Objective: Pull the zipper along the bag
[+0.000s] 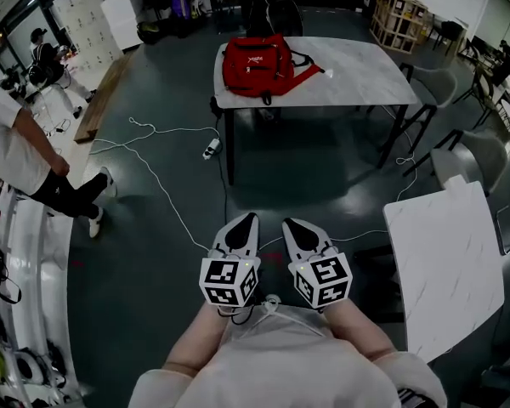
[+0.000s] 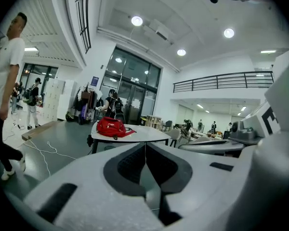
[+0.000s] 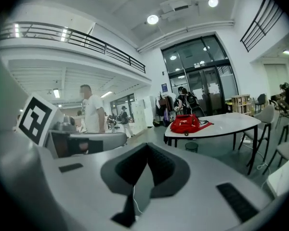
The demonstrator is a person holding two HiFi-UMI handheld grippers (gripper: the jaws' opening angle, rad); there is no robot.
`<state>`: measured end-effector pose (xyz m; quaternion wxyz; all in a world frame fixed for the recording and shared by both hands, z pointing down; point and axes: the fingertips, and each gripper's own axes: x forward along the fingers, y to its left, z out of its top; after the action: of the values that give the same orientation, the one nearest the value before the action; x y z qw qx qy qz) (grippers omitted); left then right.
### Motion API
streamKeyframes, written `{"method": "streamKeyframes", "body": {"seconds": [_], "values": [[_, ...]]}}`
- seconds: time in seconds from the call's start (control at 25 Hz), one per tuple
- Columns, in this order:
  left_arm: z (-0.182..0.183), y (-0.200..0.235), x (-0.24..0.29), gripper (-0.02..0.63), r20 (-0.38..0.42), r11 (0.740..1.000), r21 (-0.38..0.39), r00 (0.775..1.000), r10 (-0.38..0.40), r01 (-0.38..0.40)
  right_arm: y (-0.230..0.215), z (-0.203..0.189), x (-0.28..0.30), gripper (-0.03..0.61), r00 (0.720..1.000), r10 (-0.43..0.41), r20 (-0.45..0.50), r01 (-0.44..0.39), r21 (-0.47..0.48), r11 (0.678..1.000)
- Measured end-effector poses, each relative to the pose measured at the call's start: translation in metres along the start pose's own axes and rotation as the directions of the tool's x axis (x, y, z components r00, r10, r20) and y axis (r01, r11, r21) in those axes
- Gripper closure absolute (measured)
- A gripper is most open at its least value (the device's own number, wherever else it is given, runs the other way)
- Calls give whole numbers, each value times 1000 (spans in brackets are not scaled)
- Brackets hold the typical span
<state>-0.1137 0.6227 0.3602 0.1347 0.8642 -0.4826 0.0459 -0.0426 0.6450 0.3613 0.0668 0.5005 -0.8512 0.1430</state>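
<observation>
A red bag (image 1: 257,64) lies on a grey marble-top table (image 1: 357,75) far ahead of me, its strap trailing to the right. It also shows small in the left gripper view as the red bag (image 2: 111,127) and in the right gripper view as the red bag (image 3: 185,124). My left gripper (image 1: 248,221) and right gripper (image 1: 291,225) are held side by side close to my body, well short of the table. Both are shut, jaws meeting at the tips, with nothing between them. The bag's zipper is too small to make out.
A white cable (image 1: 157,177) and power strip (image 1: 211,150) lie on the dark floor left of the table. A person in a white shirt (image 1: 17,155) stands at the left. A second light table (image 1: 446,262) is near my right, with chairs (image 1: 472,155) beyond it.
</observation>
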Motion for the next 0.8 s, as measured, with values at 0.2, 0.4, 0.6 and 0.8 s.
{"method": "streamKeyframes", "body": {"seconds": [0.2,0.4,0.6,0.8], "values": [[-10,11,7,594,-33,998,-51,999,20,-22,-7,-12,5,551,999,-5,-38,6,15,1000],[-7,23,25,594,-46,999,-40,999,26,-28,-26,-15,20,551,998,-34,-56,37,58,998],[-1,40,68,594,-52,1000,-24,999,-2,1,-53,-11,53,551,996,-65,-63,70,74,995],[5,65,129,594,-76,999,-38,996,-37,35,-91,-3,101,551,990,-100,-101,108,78,991]]}}
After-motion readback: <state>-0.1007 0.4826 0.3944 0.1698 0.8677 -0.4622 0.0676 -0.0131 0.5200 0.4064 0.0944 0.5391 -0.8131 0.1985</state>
